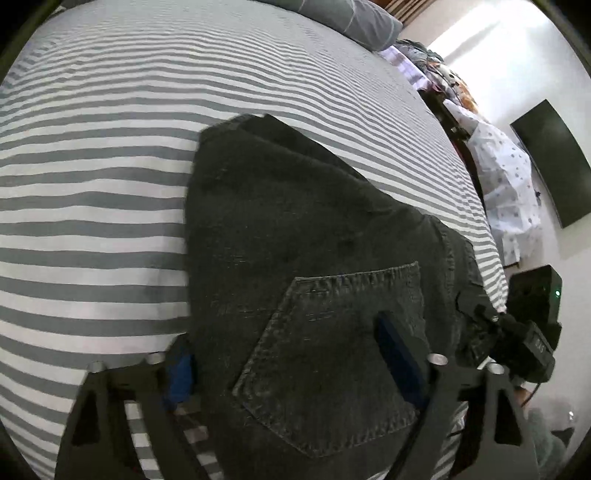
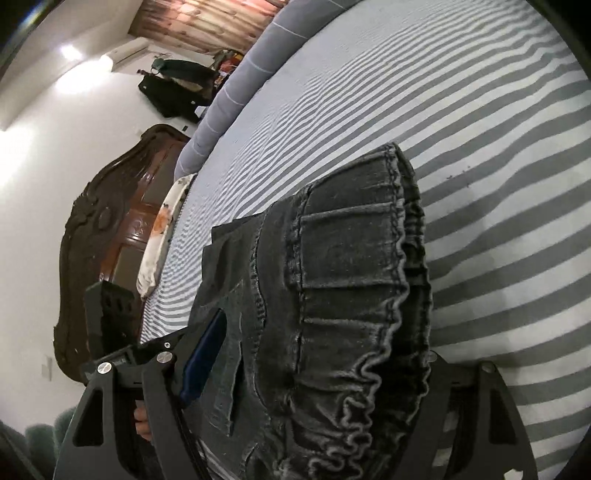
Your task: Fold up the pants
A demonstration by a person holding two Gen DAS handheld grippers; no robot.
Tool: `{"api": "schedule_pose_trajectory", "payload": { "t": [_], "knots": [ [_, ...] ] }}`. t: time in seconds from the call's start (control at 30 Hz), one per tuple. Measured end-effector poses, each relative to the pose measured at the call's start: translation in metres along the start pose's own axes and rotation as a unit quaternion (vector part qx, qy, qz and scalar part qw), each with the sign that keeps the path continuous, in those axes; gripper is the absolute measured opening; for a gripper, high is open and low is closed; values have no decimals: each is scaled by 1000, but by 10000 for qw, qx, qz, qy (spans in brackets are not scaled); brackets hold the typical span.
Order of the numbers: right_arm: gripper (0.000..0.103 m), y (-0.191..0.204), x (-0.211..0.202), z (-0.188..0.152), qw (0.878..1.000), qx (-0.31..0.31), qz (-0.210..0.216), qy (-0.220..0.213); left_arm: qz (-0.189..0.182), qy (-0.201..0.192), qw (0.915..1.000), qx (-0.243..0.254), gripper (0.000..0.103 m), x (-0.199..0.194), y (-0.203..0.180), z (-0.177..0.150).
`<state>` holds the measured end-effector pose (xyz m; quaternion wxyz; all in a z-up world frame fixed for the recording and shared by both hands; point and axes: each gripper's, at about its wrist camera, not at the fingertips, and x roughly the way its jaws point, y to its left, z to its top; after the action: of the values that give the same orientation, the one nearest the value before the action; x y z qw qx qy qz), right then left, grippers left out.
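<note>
Dark grey denim pants [image 1: 295,229] lie folded on the grey-and-white striped bed sheet [image 1: 92,177]. In the left wrist view the back pocket [image 1: 332,362] sits between my left gripper's [image 1: 291,373] wide-apart blue-padded fingers [image 1: 399,358]; the left gripper is open over the cloth. In the right wrist view the elastic waistband [image 2: 362,295] of the pants [image 2: 332,332] fills the gap of my right gripper [image 2: 314,354]. Its left blue pad [image 2: 203,354] shows; the right finger is hidden behind the cloth. Its jaws stand wide apart.
A grey pillow [image 1: 354,18] lies at the head of the bed, also in the right wrist view [image 2: 240,77]. Piled clothes [image 1: 498,177] and a dark screen [image 1: 554,166] are beyond the bed's right edge. A carved wooden headboard [image 2: 110,229] stands left.
</note>
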<state>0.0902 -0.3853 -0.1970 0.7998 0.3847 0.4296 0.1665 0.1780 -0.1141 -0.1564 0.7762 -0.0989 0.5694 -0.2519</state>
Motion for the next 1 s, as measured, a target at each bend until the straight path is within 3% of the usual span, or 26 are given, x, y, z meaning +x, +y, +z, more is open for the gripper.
{"api": "schedule_pose_trajectory", "payload": {
  "t": [0.03, 0.17, 0.27, 0.37, 0.67, 0.8, 1.0],
  "knots": [
    [41, -1, -1, -2, 10000, 19, -34, 24, 36, -11, 10000, 27, 60, -2, 1, -1],
    [32, -5, -10, -9, 9996, 291, 42, 26, -152, -87, 9997, -171, 32, -14, 10, -2],
    [28, 13, -14, -12, 9996, 187, -172, -87, -122, -124, 9997, -166, 20, -20, 8, -1],
    [26, 23, -22, -12, 9991, 317, -183, -191, -217, -251, 9994, -94, 14, -33, 3, -3],
    [25, 82, -32, -10, 9990, 6, -387, -228, -248, -572, 9980, -103, 13, -82, 12, -5],
    [25, 111, -15, -2, 9992, -212, -323, -127, -22, -764, 9970, -114, 13, -113, 35, 3],
    [25, 156, 43, 19, 9989, -433, -82, 157, 514, -991, 9934, -275, 13, -144, 81, 28]
  ]
}}
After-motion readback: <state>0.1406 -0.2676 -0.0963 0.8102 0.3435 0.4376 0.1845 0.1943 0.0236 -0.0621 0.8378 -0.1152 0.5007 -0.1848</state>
